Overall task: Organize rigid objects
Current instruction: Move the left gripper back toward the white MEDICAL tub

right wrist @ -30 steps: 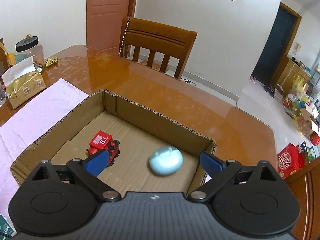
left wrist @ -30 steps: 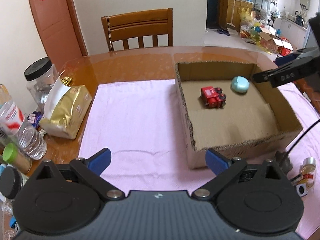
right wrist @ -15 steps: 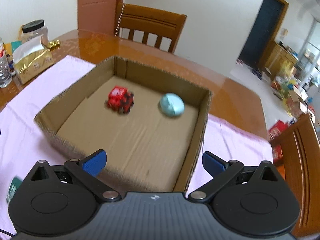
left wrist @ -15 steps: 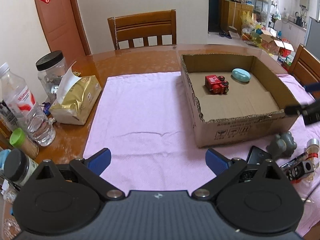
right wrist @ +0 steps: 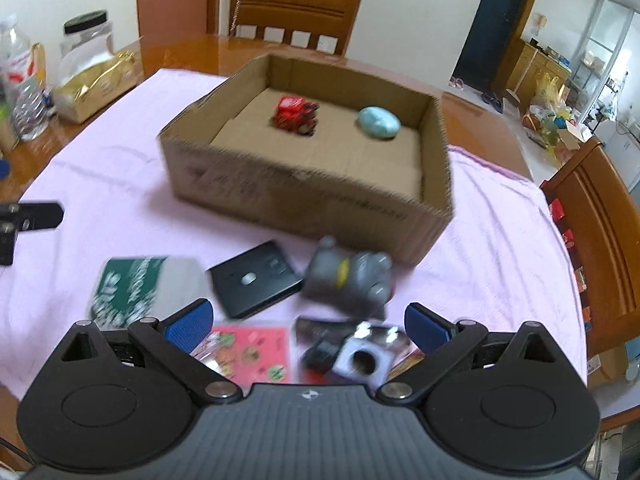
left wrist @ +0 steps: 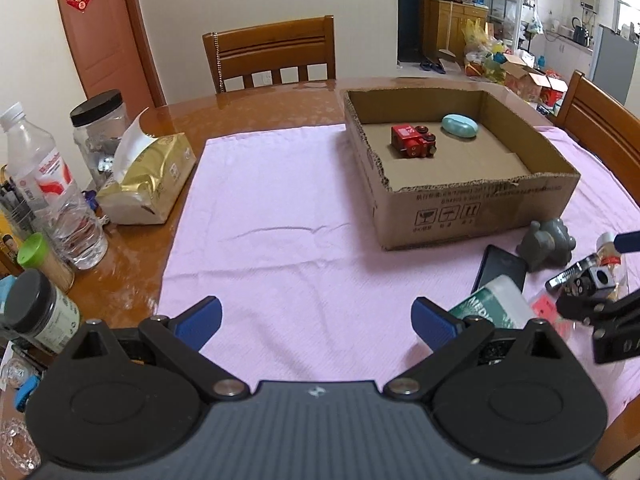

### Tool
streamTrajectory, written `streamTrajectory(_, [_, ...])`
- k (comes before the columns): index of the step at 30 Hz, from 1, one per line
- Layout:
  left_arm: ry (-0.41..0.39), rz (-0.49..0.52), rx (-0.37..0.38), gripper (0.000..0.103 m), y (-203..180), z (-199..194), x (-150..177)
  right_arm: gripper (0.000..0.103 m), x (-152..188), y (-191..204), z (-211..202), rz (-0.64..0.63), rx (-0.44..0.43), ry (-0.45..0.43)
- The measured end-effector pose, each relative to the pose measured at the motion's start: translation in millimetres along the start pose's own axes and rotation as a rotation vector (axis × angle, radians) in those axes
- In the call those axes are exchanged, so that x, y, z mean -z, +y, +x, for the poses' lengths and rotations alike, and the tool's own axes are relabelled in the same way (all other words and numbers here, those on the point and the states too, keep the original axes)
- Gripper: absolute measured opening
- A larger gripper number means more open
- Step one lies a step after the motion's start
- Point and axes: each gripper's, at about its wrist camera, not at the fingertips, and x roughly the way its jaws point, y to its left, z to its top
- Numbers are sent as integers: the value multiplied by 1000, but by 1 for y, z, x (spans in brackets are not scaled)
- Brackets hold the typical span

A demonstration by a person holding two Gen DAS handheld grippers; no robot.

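Observation:
A cardboard box (left wrist: pixel 472 204) (right wrist: pixel 304 196) on the pink cloth holds a red toy train (left wrist: pixel 413 141) (right wrist: pixel 295 114) and a pale blue oval case (left wrist: pixel 460 125) (right wrist: pixel 378 123). In front of the box lie a grey toy figure (right wrist: pixel 348 276) (left wrist: pixel 547 243), a black flat device (right wrist: pixel 256 282), a green-and-white pack (right wrist: pixel 136 286), a pink card (right wrist: pixel 248 350) and a small metal block (right wrist: pixel 362 358). My right gripper (right wrist: pixel 308 320) is open and empty above these loose items. My left gripper (left wrist: pixel 316 318) is open and empty over the cloth.
On the left table edge stand a gold tissue pack (left wrist: pixel 146 182), a water bottle (left wrist: pixel 52 192), a clear jar (left wrist: pixel 100 132) and small jars (left wrist: pixel 36 308). Wooden chairs stand behind (left wrist: pixel 276 50) and to the right (right wrist: pixel 600 224).
Both grippers pulled back from the box toward the near table edge. The right gripper left the box and now hangs over the loose items in front of it. Both stayed open.

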Motion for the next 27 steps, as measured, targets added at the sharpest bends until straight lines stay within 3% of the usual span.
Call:
streamTrajectory(5, [0,25,-7,100,1,-7,9,103,9,15,4,1,41,21])
streamTrajectory(16, [-5,68,80,101,-5,-13,17,103,48,13,-10,61,103,43])
streamTrajectory(21, [-1,100,127,101,-21,-13,13,103,70,7,-20,48,89,54])
streamTrajectory(27, [8,141,163,101,-48,-6,2,103,85,-7,-33,70,-2,30])
